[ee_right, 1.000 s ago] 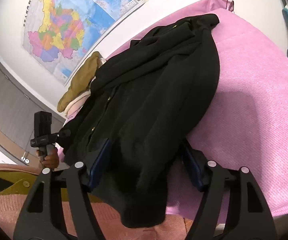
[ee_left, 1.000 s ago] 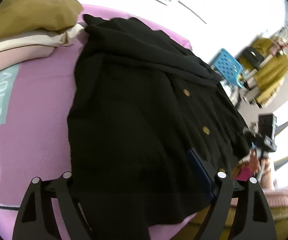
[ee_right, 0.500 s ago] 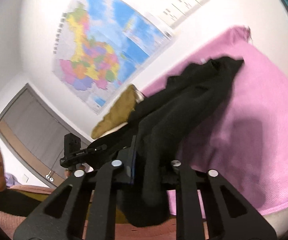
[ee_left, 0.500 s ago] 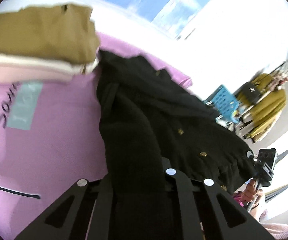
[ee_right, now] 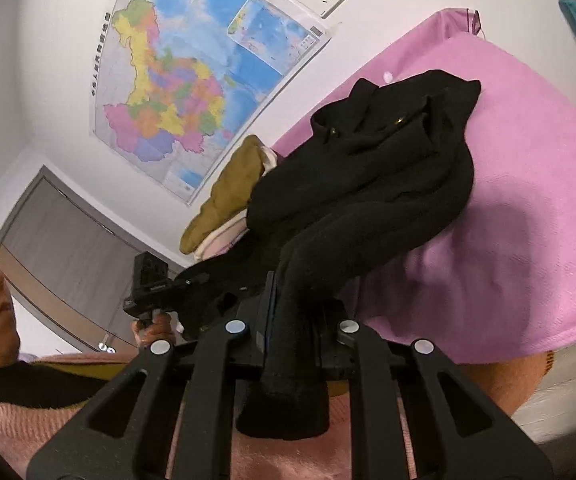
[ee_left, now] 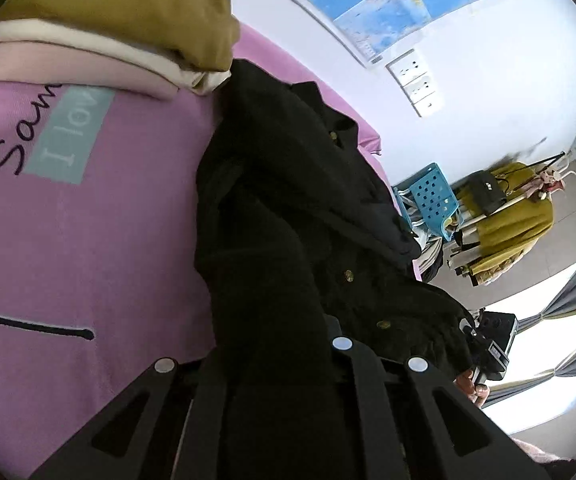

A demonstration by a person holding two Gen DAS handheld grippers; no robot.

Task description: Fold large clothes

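Observation:
A black coat [ee_left: 288, 216] with brass buttons lies bunched on a pink bed cover [ee_left: 87, 240]. My left gripper [ee_left: 275, 356] is shut on the coat's near hem and holds it lifted. In the right wrist view the coat [ee_right: 388, 176] stretches from the bed cover [ee_right: 528, 200] to my right gripper [ee_right: 292, 328], which is shut on another part of the hem. A fold of cloth hangs below its jaws. The left gripper's camera also shows in the right wrist view [ee_right: 151, 276].
A stack of folded clothes, mustard on top [ee_left: 127, 12], sits at the bed's far left. A blue perforated crate [ee_left: 432, 196] and a rack with a mustard garment [ee_left: 508, 224] stand beyond the bed. A map [ee_right: 191, 80] hangs on the wall.
Both grippers closed on the coat's near hem and lifted it. The coat went from lying spread flat to hanging bunched between the grippers and the bed.

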